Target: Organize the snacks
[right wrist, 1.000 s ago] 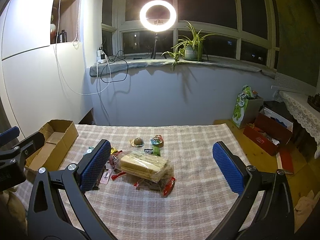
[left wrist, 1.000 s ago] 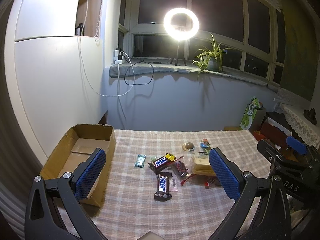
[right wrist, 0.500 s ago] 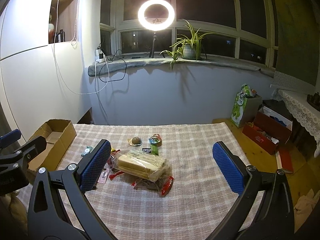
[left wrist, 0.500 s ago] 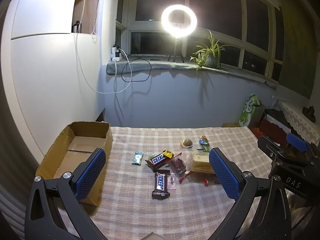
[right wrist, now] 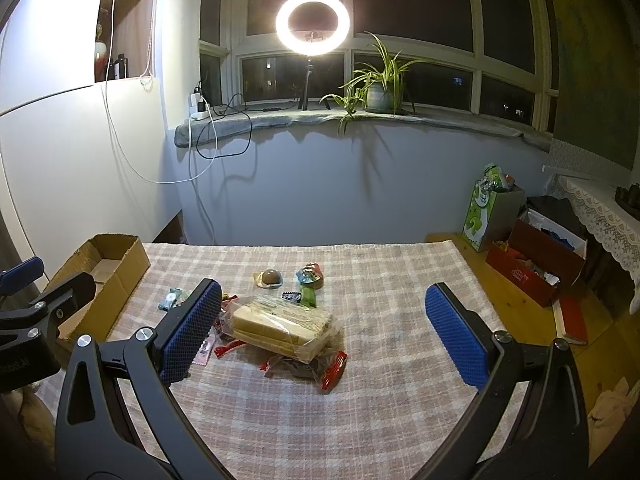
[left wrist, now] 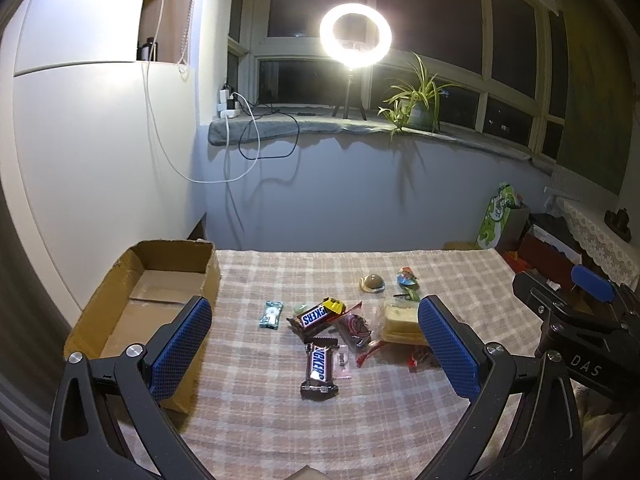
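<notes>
Snacks (left wrist: pixel 336 328) lie heaped mid-worktop (left wrist: pixel 260 412), just right of the cardboard box (left wrist: pixel 160 276). We hold both claws released and empty; our left claw (left wrist: pixel 316 354) faces a Snickers bar (left wrist: pixel 319 368), lengthwise along its reach, nearer than our right claw (right wrist: pixel 324 334).

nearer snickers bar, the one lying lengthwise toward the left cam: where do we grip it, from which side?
Grip the brown Snickers bar across its narrow middle, coming straight down with the open left claw. It lies flat on the checked cloth, long axis running toward the camera, so its long sides face the fingers; a small pink wrapper crowds its right edge.
</notes>
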The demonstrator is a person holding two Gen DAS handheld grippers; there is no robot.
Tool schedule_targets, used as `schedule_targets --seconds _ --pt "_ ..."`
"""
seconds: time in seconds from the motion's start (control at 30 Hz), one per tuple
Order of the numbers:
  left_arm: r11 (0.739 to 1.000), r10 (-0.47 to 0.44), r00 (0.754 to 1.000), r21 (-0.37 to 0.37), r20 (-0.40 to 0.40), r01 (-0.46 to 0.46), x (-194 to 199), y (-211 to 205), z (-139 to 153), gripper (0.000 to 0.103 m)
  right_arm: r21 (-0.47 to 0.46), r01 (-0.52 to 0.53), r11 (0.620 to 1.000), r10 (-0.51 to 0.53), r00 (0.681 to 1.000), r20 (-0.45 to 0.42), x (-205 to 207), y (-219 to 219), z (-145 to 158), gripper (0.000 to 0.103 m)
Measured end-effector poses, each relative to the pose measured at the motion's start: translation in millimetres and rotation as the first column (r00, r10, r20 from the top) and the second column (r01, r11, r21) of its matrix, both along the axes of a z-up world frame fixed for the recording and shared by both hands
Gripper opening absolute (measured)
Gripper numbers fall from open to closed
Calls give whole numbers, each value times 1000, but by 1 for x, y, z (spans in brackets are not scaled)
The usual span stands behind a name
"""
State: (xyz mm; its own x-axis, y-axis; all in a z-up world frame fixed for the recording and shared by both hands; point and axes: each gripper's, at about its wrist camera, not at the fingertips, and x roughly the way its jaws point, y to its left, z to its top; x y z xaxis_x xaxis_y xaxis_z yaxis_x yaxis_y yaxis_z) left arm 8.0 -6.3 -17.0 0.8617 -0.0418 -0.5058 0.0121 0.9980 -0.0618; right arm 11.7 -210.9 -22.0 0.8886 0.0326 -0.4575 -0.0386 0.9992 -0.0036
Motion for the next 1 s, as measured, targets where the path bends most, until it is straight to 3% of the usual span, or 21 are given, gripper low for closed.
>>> schedule_targets --seconds 0.5,0.8,1.0 --pt "999 -38 998 -19 -49 37 18 -3 -15 102 0 -21 1000 21 999 -32 15 3 -12 103" --pt "989 -89 987 -133 -133 71 44 3 -41 102 14 -33 999 34 995 -90 35 -5 -29 103" --pt "974 -146 974 -198 -174 111 60 -1 -55 101 122 -80 989 102 978 -184 61 -20 -51 103"
